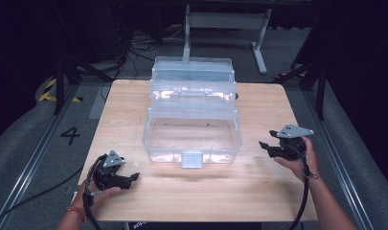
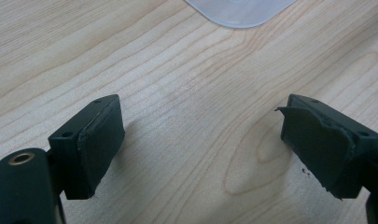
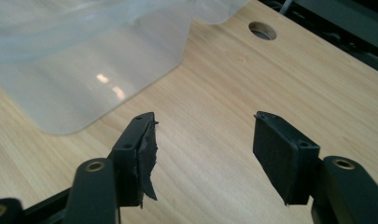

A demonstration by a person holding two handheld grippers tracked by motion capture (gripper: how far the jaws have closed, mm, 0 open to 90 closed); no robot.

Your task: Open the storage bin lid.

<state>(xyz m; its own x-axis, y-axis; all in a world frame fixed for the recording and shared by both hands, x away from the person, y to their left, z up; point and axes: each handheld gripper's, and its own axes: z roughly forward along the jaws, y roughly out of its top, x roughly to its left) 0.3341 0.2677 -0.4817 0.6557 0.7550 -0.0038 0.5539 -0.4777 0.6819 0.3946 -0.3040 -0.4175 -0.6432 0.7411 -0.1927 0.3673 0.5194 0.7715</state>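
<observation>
A clear plastic tiered box [image 1: 192, 115] stands open in the middle of the wooden table [image 1: 191, 189], its trays stepped back and its latch [image 1: 192, 159] facing me. My left gripper [image 1: 134, 178] rests near the front left of the table, open, with bare wood between its pads [image 2: 100, 144]. My right gripper [image 1: 262, 145] hovers to the right of the box, held in a hand, and is open with nothing between its pads [image 3: 275, 149]. A corner of the box [image 3: 84, 70] lies just ahead and left of the right jaws.
A round hole [image 3: 262, 30] pierces the table beyond the right gripper. A grey metal stand [image 1: 225, 28] rises behind the table. Black cables [image 1: 134, 48] lie on the floor at the back left. Dark floor surrounds the table's edges.
</observation>
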